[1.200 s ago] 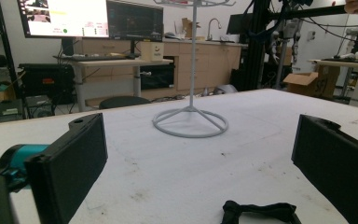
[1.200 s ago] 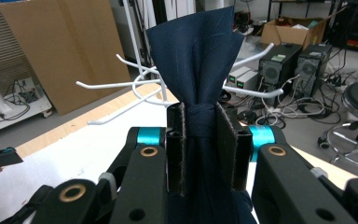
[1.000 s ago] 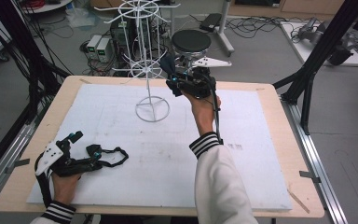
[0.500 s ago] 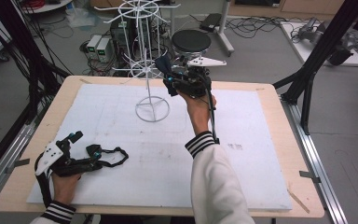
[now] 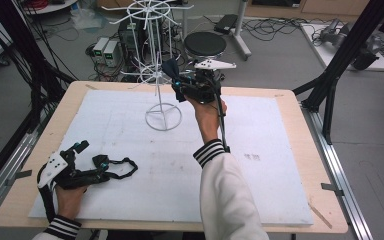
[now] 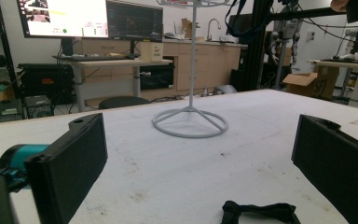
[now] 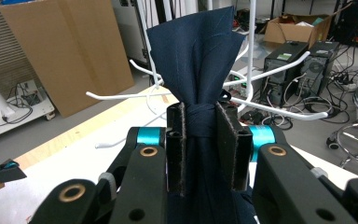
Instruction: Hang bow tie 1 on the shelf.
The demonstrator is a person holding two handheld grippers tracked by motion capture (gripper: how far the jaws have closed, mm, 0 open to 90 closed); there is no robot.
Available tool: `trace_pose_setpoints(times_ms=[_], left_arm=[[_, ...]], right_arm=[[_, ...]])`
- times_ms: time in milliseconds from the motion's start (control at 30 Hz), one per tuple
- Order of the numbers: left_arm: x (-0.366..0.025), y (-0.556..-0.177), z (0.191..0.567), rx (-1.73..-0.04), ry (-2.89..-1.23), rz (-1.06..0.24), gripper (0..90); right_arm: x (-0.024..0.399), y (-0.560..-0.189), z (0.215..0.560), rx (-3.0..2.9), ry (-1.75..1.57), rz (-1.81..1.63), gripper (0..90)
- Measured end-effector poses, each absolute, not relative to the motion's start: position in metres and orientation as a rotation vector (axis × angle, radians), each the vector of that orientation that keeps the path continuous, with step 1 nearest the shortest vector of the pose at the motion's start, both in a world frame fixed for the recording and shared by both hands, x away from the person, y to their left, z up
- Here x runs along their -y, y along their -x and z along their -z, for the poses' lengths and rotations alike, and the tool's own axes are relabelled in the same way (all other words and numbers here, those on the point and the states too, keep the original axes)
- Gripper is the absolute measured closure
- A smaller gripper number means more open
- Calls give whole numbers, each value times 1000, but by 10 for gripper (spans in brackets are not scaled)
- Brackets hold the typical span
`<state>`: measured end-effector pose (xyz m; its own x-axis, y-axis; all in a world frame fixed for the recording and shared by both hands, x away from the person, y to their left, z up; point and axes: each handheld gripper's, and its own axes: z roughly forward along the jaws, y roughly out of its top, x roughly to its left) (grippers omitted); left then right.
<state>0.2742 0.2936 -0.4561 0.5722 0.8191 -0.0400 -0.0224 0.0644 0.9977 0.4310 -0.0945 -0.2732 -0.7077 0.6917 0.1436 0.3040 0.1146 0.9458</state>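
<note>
the right claw (image 7: 200,154) is pinching a dark navy bow tie (image 7: 196,60), its two pads pressed on the knotted middle while one wing of cloth fans up above them. seen from the high view, that claw (image 5: 176,82) is held up in the air at the far side of the table (image 5: 290,105), right beside the lower ring of arms on the white wire rack (image 5: 156,75), and the cloth (image 5: 170,66) sticks up close to those thin hooks; whether it touches one i cannot tell. the rack stands on its round base on the white sheet (image 5: 260,200) that covers the table. nearer the person's edge, the left claw (image 5: 91,154) lies low on the sheet with its jaws spread wide and nothing between the pads. just in front of it lies a second dark bow tie (image 5: 122,165), flat on the sheet and apart from the jaws.
</note>
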Motion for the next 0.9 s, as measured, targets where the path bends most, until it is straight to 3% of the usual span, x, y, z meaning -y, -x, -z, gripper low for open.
trace_pose_setpoints(times_ms=[700,900], left_arm=[[-294,-274,456,-750,-1370,-735,38],[-294,-274,456,-749,-1371,-735,37]], right_arm=[[80,-434,274,-2108,-937,-1569,736],[79,-434,274,-2117,-901,-1568,669]])
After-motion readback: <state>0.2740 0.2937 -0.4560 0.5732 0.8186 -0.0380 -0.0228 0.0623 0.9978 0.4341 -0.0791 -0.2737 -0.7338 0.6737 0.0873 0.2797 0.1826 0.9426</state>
